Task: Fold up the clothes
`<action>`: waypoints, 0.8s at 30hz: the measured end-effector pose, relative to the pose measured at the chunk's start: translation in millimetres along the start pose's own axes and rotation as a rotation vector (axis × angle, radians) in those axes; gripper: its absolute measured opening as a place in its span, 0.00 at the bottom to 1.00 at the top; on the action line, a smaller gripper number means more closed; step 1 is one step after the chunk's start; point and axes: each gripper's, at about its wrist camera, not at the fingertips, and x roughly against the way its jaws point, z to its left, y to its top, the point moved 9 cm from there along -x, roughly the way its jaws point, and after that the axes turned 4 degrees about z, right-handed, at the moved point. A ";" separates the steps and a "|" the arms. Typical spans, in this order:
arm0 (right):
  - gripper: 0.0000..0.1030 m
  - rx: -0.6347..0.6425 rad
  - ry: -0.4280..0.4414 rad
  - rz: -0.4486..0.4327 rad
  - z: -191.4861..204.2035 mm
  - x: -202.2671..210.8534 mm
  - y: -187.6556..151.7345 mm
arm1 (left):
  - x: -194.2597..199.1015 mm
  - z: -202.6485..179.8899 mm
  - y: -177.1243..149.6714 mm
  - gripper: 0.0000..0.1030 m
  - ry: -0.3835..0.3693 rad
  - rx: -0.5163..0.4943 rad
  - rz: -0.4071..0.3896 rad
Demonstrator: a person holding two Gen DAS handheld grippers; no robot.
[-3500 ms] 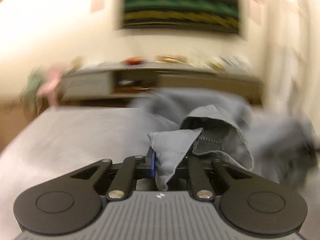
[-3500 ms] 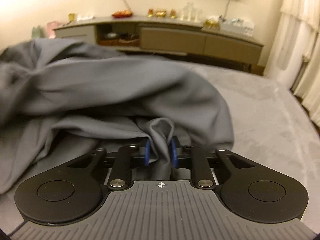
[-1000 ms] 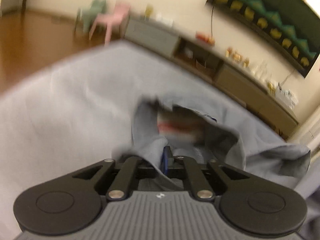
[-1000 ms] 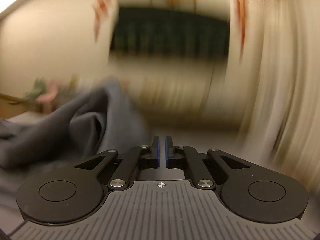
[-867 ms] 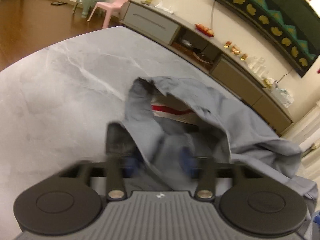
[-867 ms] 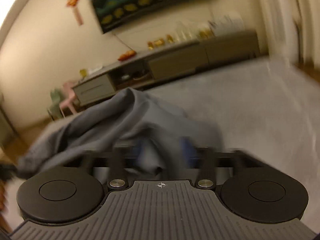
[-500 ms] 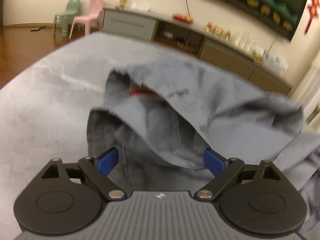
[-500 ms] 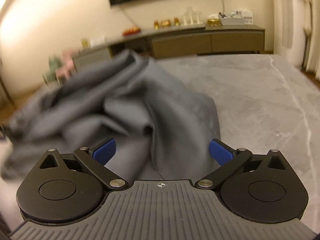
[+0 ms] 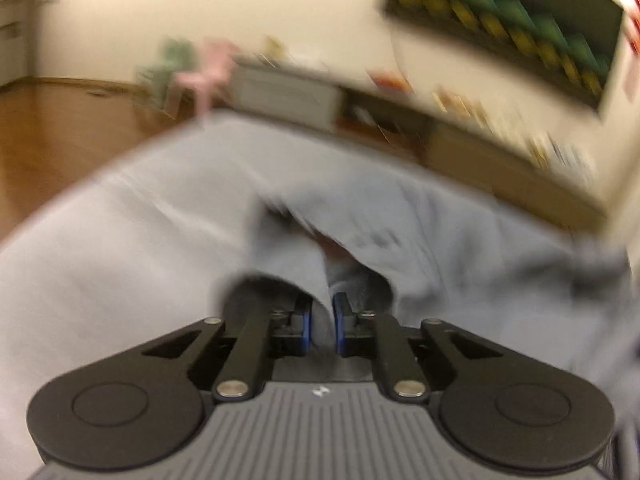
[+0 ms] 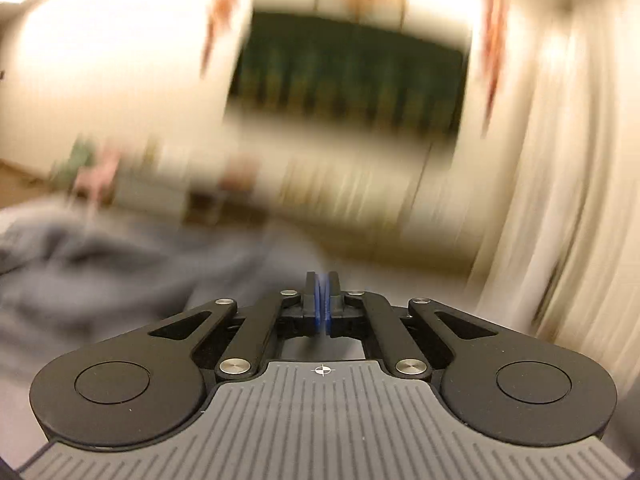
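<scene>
The left hand-held gripper (image 9: 321, 322) points down over a grey marbled surface (image 9: 120, 248), its jaws closing on a fold of a grey garment (image 9: 440, 248) pinched between the blue pads (image 9: 306, 326). The fabric runs up from the jaws and spreads away to the right across the surface in loose, rumpled folds, with a dark opening in the cloth just beyond the fingertips. The view is smeared by motion, so finer detail of the garment cannot be made out.

In the right wrist view, the right hand-held gripper (image 10: 322, 300) points roughly level toward the far wall, its blue pads pressed together with nothing visible between them. The grey garment (image 10: 100, 264) lies heaped to the left of this gripper, apart from its fingertips, on the same surface (image 10: 24, 412).

Beyond the surface, a long low sideboard (image 9: 288, 94) stands against a cream wall, with small items on top that are too blurred to name. A dark framed picture (image 10: 348, 76) with bands of green and yellow hangs above it. A small pink chair (image 9: 208, 76) and a green one (image 9: 168, 64) stand on the wooden floor (image 9: 60, 132) at the left end of the sideboard, and pale curtains (image 10: 568, 184) hang at the right.
</scene>
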 end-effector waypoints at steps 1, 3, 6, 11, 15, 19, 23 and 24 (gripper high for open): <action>0.00 0.002 -0.015 -0.049 -8.2 13.5 10.9 | 3.0 15.3 8.4 0.11 0.030 0.050 -0.013; 0.02 -0.109 0.049 0.067 -18.5 0.5 -12.2 | 0.4 37.6 9.1 0.16 0.071 0.123 0.012; 0.47 -0.371 0.149 0.322 -30.1 -32.3 -61.4 | 1.2 41.8 -10.0 0.40 0.042 0.178 0.088; 0.90 -0.613 0.231 0.508 -42.8 -44.8 -112.2 | 56.2 8.3 -31.6 0.89 -0.080 0.073 -0.004; 0.97 -0.492 0.193 0.557 -37.4 -46.1 -125.1 | 73.1 -19.0 -60.1 0.93 -0.188 -0.040 0.021; 0.97 -0.440 0.196 0.636 -19.5 -53.8 -148.6 | 57.2 -35.9 -101.4 0.93 -0.201 -0.117 0.144; 0.97 -0.425 0.211 0.713 -7.0 -62.7 -174.0 | 34.6 -45.9 -120.3 0.93 -0.051 -0.322 0.127; 0.95 -0.422 0.216 0.732 -3.9 -64.6 -180.2 | 28.0 -45.4 -122.7 0.93 -0.025 -0.349 0.125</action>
